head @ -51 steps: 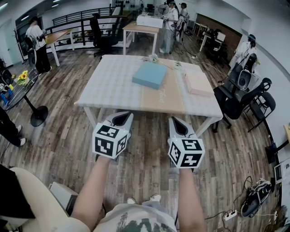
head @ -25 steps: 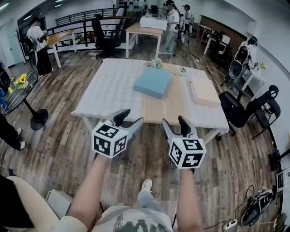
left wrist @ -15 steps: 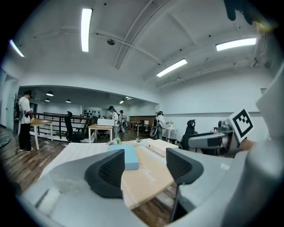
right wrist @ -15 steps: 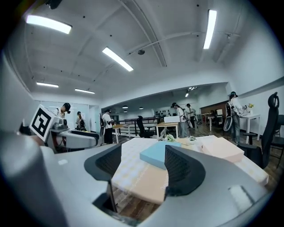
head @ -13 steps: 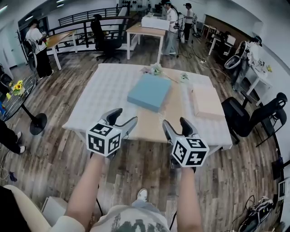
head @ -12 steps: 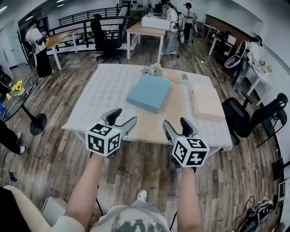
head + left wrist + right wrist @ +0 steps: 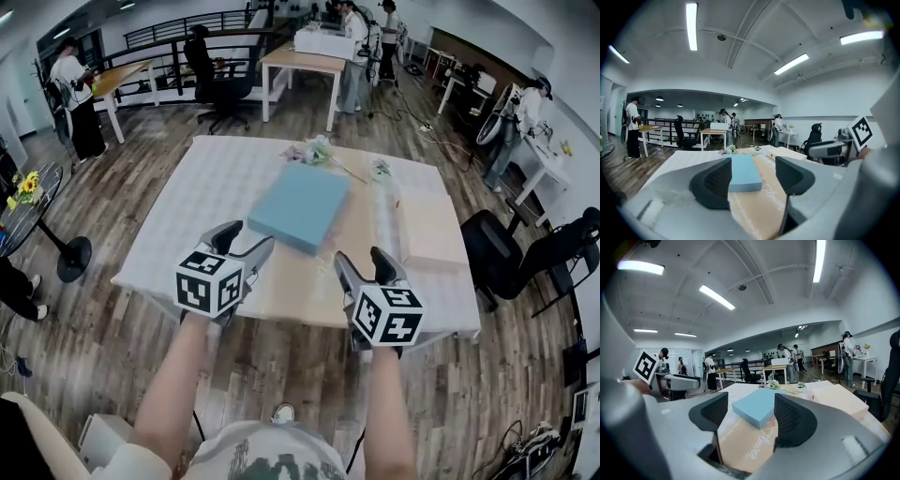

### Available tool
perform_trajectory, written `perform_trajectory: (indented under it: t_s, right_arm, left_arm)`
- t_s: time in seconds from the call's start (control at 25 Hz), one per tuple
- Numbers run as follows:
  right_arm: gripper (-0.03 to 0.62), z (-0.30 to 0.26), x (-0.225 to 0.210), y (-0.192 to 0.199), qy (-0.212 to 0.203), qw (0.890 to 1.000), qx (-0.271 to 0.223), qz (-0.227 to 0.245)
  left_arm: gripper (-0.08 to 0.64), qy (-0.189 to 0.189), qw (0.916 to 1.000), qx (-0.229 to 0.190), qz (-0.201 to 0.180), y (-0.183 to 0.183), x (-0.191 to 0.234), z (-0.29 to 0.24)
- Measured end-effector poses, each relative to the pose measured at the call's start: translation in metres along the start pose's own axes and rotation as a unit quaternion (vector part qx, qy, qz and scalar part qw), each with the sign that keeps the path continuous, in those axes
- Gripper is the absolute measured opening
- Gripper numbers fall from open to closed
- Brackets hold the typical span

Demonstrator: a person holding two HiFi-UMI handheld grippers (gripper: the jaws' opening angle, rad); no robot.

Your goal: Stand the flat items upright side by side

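Note:
A flat light-blue box (image 7: 300,206) lies on the tan runner in the middle of the table (image 7: 187,216). To its right, near the table's right side, lies a flat peach box (image 7: 431,225). My left gripper (image 7: 248,237) hangs over the table's near edge, short of the blue box (image 7: 743,172). My right gripper (image 7: 360,256) is level with it, a little to the right. Both have just been opening their jaws and stand open with nothing between them. The right gripper view shows the blue box (image 7: 757,408) ahead and the peach box (image 7: 839,399) to the right.
A spray of flowers (image 7: 314,150) and a small posy (image 7: 380,169) lie at the table's far edge. A black office chair (image 7: 553,244) stands to the right, and a round side table (image 7: 28,202) with sunflowers to the left. People stand at desks beyond.
Both grippers have moved forward from over the floor to the table's near edge. Their jaws, together at first, have spread apart. The table now looks closer.

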State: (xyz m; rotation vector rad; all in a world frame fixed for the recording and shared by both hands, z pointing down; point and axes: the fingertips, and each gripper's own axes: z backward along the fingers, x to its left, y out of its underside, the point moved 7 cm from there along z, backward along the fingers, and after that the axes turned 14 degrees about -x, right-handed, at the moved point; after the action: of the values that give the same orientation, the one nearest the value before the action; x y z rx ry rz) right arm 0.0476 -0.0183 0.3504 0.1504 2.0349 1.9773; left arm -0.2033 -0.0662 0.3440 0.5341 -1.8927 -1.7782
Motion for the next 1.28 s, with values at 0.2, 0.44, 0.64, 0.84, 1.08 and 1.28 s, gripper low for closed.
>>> perform_trajectory:
  t_s: [0.2,0.44,0.64,0.84,1.08,1.28]
  right_arm:
    - [0.31,-0.024,-0.017,0.001,-0.001,1.0,0.006,-0.004]
    - [0.309,-0.052,-0.029,0.003,-0.007,1.0,0.014,-0.013]
    - [0.308,-0.082,-0.037,0.008,-0.012,1.0,0.02,-0.015]
    - [0.308,-0.117,-0.054,0.021,-0.004,0.999,0.039,-0.018]
    - [0.308,-0.172,-0.073,0.038,0.014,0.997,0.071,-0.027]
    - [0.308,-0.217,-0.092,0.054,0.031,0.993,0.106,-0.043]
  left_arm:
    - [0.306,-0.005,1.0,0.003,0.008,0.0,0.008,-0.025]
    - [0.305,-0.007,0.9998,0.021,0.0,-0.004,0.028,-0.045]
    - [0.305,-0.006,0.9993,0.036,-0.009,-0.004,0.05,-0.067]
    - [0.305,0.009,0.9983,0.057,-0.01,0.005,0.079,-0.106]
    - [0.305,0.047,0.9946,0.093,0.003,0.015,0.129,-0.169]
    - [0.305,0.082,0.987,0.137,0.018,0.036,0.168,-0.226]
